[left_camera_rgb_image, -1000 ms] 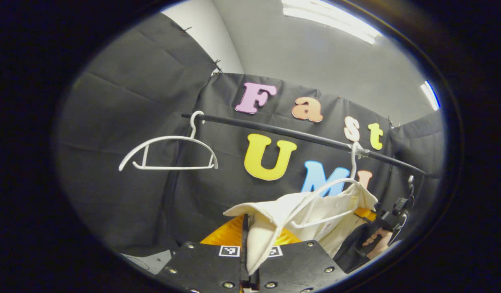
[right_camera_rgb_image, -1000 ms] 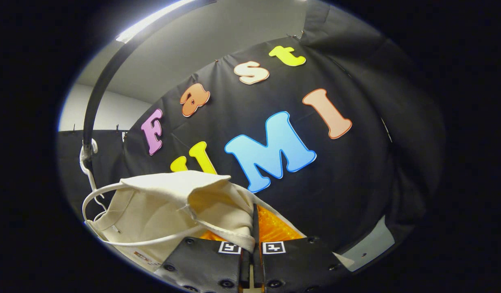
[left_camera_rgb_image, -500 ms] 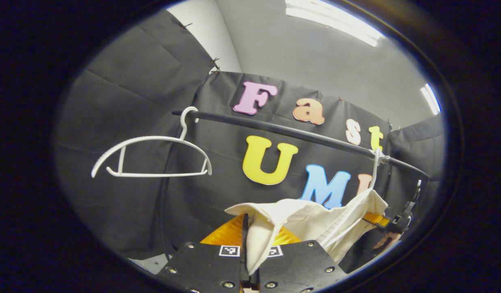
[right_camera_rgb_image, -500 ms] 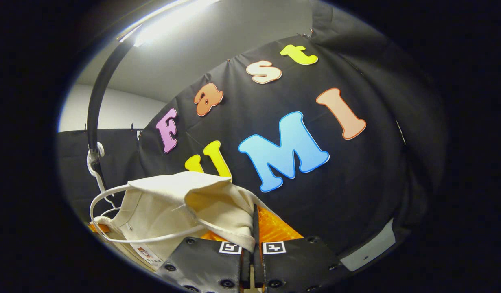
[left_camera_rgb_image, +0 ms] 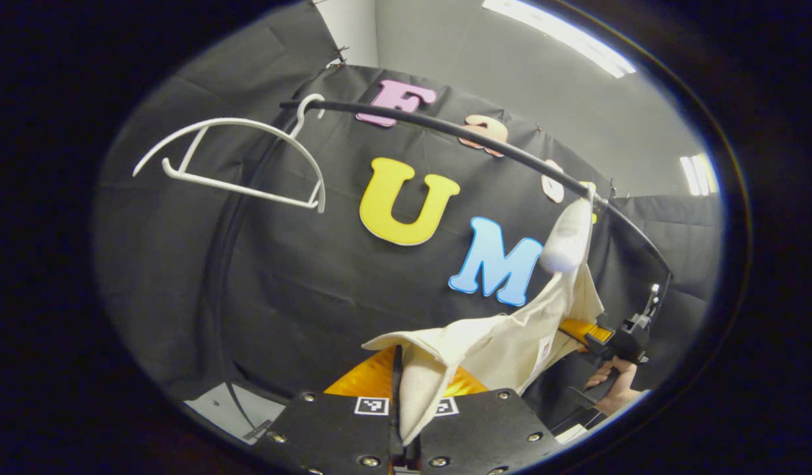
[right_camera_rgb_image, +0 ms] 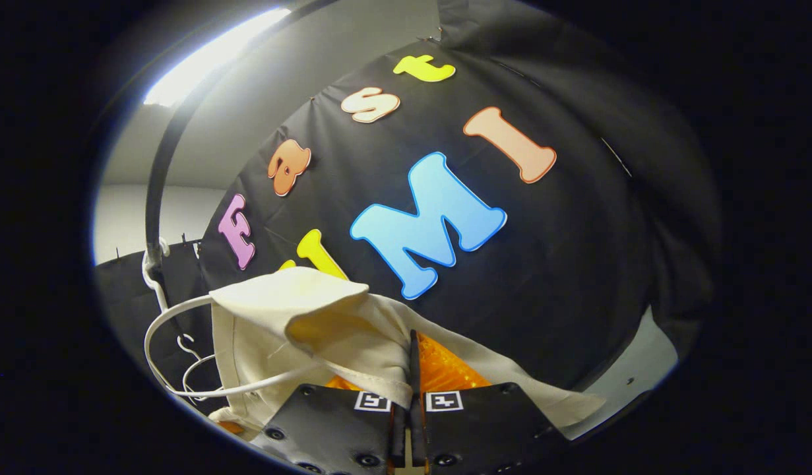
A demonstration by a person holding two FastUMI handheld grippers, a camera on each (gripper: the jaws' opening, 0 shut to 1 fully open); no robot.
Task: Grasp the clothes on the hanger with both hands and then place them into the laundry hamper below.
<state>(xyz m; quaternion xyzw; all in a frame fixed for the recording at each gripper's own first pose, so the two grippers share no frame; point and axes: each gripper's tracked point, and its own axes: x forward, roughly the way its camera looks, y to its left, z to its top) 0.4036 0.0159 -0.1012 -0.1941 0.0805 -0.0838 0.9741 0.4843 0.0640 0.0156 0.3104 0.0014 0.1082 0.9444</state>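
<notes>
In the left gripper view, the left hand-held gripper (left_camera_rgb_image: pixel 398 389) sits nearest, its two fingers closed tight on a fold of the cream shirt (left_camera_rgb_image: pixel 491 343), which is pinched between them. From that pinch the shirt stretches away to the right and upward, its far part rising in a narrow strip toward the rail (left_camera_rgb_image: pixel 511 155). Beyond the shirt, at the lower right, the right hand-held gripper (left_camera_rgb_image: pixel 593 333) meets the cloth's far edge, and a hand (left_camera_rgb_image: pixel 610 382) wraps its handle below. Farther off, a bare white hanger (left_camera_rgb_image: pixel 231 161) hangs tilted from the left end of the rail, well apart from the shirt

In the right gripper view, the right hand-held gripper's fingers are likewise pressed together on a hem of the shirt (right_camera_rgb_image: pixel 293 330), clamping it between them. The cloth bunches up just beyond the fingers and spreads left, where a second white hanger (right_camera_rgb_image: pixel 165 349) loops around and under it; the thin wire crosses the near fabric, touching it. That hanger's hook rises to the rail (right_camera_rgb_image: pixel 161 165), which curves up the left side. Behind everything stands the black cloth wall (right_camera_rgb_image: pixel 577 264)
</notes>
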